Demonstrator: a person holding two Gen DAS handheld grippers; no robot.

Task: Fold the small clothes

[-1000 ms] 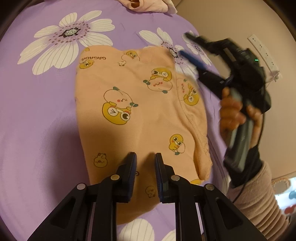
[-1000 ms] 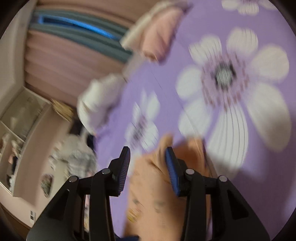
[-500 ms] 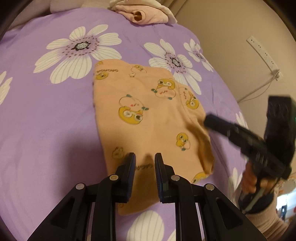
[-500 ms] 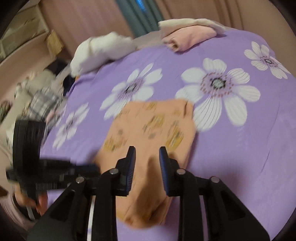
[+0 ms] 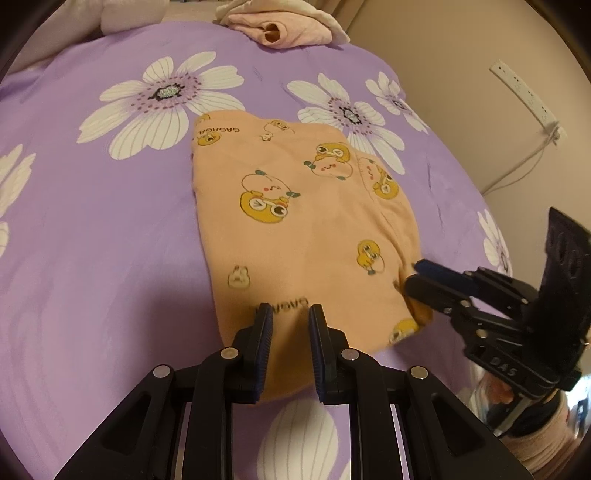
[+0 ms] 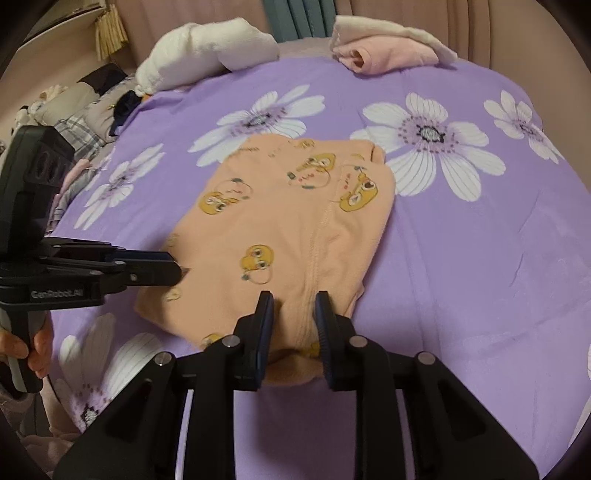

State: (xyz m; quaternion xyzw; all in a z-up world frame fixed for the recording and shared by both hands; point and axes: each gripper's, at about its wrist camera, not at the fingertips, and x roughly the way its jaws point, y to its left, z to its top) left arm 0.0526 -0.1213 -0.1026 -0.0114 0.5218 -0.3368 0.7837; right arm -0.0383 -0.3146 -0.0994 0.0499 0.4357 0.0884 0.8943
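Note:
A small peach garment (image 5: 303,229) printed with yellow cartoon ducks lies folded flat on the purple flowered bedspread (image 5: 92,240); it also shows in the right wrist view (image 6: 280,229). My left gripper (image 5: 290,317) is open over the garment's near edge, its jaws a little apart with nothing between them. My right gripper (image 6: 294,304) is open at the garment's near right corner, the fabric lying between and under its fingers. In the left wrist view the right gripper (image 5: 415,275) reaches in at the garment's right corner. In the right wrist view the left gripper (image 6: 177,267) touches the garment's left edge.
A folded pink and cream pile of clothes (image 5: 284,22) sits at the far edge of the bed; it also shows in the right wrist view (image 6: 388,48). A white rolled towel (image 6: 207,51) lies at the back left. A wall with a power strip (image 5: 524,92) stands to the right.
My right gripper swung from above the far side of the bed down to the garment's near right corner. My left gripper pulled back a little toward the near edge.

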